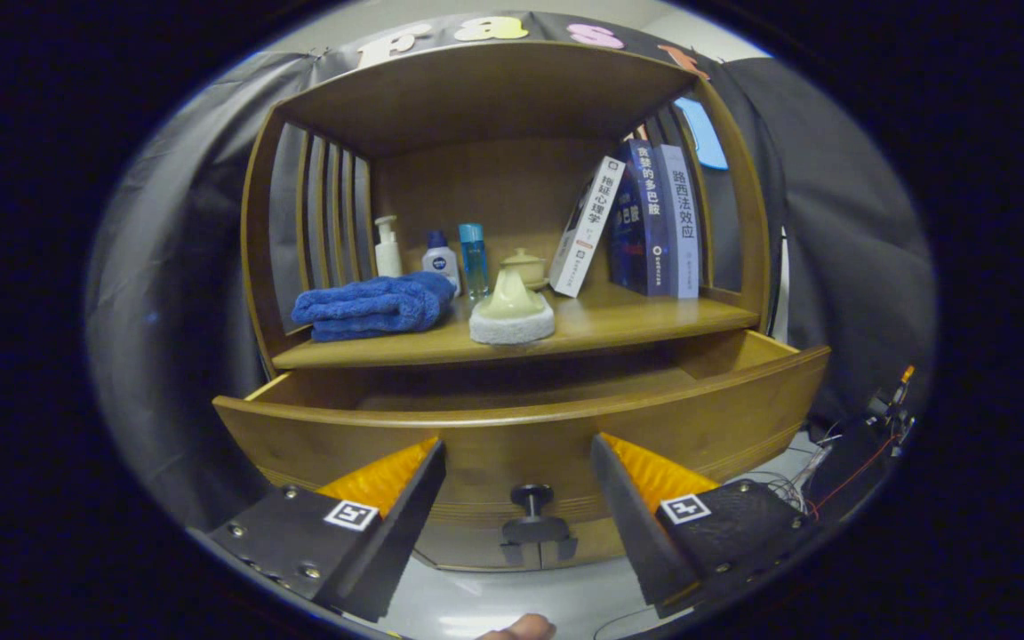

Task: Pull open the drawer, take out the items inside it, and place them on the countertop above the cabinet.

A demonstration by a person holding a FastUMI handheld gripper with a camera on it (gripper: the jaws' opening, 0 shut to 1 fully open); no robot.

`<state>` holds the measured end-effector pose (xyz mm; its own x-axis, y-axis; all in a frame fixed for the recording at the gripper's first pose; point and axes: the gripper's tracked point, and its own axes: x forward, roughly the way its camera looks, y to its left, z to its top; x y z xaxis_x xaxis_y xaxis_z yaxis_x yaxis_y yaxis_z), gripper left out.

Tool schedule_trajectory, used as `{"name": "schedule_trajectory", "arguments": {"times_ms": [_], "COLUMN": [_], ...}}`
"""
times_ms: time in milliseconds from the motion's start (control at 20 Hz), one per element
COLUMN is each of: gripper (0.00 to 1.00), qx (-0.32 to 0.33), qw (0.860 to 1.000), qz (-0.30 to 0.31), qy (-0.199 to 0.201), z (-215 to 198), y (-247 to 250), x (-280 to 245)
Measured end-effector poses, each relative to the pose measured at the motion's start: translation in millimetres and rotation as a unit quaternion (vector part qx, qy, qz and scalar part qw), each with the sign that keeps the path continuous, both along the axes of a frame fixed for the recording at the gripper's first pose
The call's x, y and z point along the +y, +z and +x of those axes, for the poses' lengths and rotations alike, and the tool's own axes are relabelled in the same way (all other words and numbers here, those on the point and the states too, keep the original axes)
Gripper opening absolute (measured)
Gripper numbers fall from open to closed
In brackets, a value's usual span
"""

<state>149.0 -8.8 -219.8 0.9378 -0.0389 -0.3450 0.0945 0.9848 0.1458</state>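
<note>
Drawer (521, 427) open, seemingly empty; three books (645, 222), three bottles (441, 253) above; jaws apart.

Wooden drawer (521, 427) pulled open below the countertop (636, 324).

We see three upright books (645, 222) at three o'clock of a small lidded jar (525, 265). At its nine o'clock stand a blue bottle (473, 258), a blue-capped bottle (441, 258) and a pump bottle (387, 249). Loose cables (850, 462) lie at the books' five o'clock.
</note>
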Motion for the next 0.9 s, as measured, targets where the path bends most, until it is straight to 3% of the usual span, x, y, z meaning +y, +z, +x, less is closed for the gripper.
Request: {"name": "schedule_trajectory", "arguments": {"times_ms": [900], "gripper": [1.00], "qx": [0.006], "qw": [1.000], "qz": [0.011], "qy": [0.003], "z": [66.6], "y": [-5.3], "x": [-3.2]}}
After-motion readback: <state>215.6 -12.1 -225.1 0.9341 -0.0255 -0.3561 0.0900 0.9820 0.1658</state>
